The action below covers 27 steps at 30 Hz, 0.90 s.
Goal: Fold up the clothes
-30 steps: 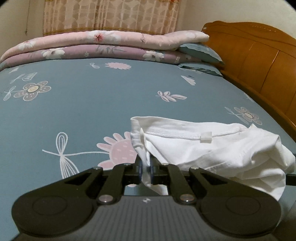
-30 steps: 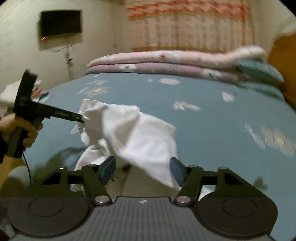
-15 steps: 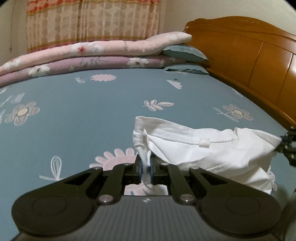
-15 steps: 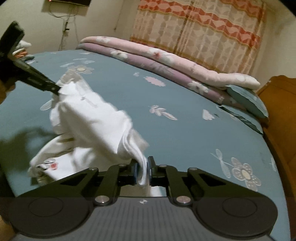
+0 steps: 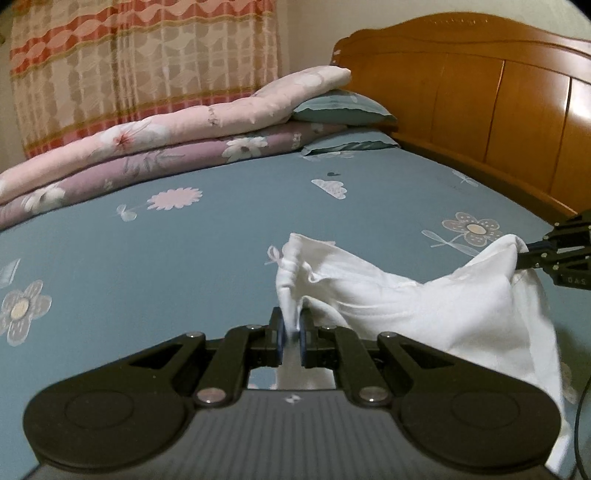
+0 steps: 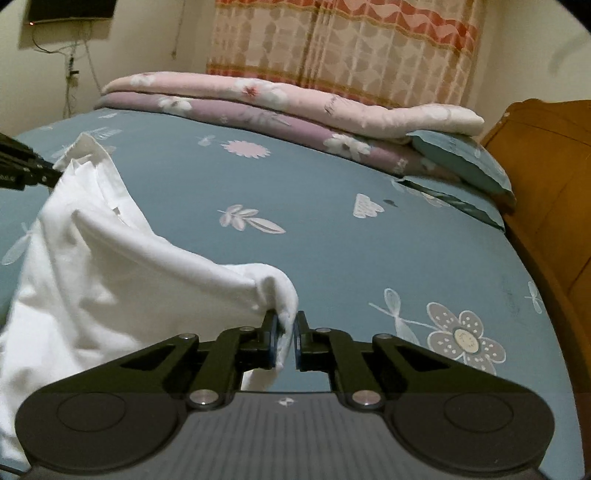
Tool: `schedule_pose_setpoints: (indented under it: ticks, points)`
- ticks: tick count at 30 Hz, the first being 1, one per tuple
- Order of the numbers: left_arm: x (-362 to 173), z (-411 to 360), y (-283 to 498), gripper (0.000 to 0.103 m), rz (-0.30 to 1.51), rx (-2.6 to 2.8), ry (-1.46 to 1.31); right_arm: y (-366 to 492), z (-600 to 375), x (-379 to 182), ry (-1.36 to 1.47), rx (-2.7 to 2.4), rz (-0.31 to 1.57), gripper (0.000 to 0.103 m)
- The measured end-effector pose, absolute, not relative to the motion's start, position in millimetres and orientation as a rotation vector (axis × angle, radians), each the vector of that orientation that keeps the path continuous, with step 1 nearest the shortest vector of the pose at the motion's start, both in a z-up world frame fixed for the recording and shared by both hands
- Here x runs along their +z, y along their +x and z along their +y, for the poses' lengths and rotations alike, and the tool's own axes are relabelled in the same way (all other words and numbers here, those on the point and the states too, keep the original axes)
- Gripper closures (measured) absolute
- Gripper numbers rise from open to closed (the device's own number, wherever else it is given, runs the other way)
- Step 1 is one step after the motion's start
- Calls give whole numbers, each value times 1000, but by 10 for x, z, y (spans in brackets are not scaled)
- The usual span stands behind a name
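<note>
A white garment (image 5: 424, 306) hangs stretched between my two grippers above the blue flowered bed sheet (image 5: 184, 258). My left gripper (image 5: 291, 325) is shut on one bunched corner of it. In the left wrist view my right gripper (image 5: 554, 254) pinches the far corner at the right edge. In the right wrist view the right gripper (image 6: 283, 325) is shut on a fold of the white garment (image 6: 110, 277), whose cloth sags to the left toward the left gripper (image 6: 26, 170). The garment's lower part drops out of view below both grippers.
Folded pink and purple quilts (image 5: 166, 147) lie along the far side of the bed, with teal pillows (image 5: 340, 110) beside them. A wooden headboard (image 5: 480, 110) runs along the right. A patterned curtain (image 6: 351, 48) hangs behind, and a wall-mounted screen (image 6: 70, 11) is at upper left.
The right gripper's jaws closed on the garment's edge. Both grippers then moved apart and up, lifting the crumpled cloth and drawing it taut between them.
</note>
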State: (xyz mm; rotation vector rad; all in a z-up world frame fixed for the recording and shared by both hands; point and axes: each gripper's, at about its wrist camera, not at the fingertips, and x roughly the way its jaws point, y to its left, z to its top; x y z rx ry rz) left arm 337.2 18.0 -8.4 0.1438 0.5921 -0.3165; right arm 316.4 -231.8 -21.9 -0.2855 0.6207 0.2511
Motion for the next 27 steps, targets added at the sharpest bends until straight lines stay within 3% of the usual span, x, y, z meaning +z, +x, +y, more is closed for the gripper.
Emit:
schedule_pose_setpoints:
  ticks: [11, 14, 19, 25, 27]
  points:
    - [-210, -67, 4145, 97, 603, -310, 191, 4067, -2577, -336, -264, 162, 665, 93]
    - [-282, -132, 4361, 97, 617, -301, 221, 4319, -2638, -394, -275, 119, 673, 99]
    - [-457, -141, 4646, 97, 673, -293, 207, 4693, -2791, -483, -142, 198, 745, 97]
    - [-752, 4, 4611, 92, 773, -328, 149, 4558, -2874, -727, 23, 326, 839, 77]
    - [-783, 81, 4523, 84, 783, -335, 128, 4444, -2931, -798, 61, 351, 867, 61]
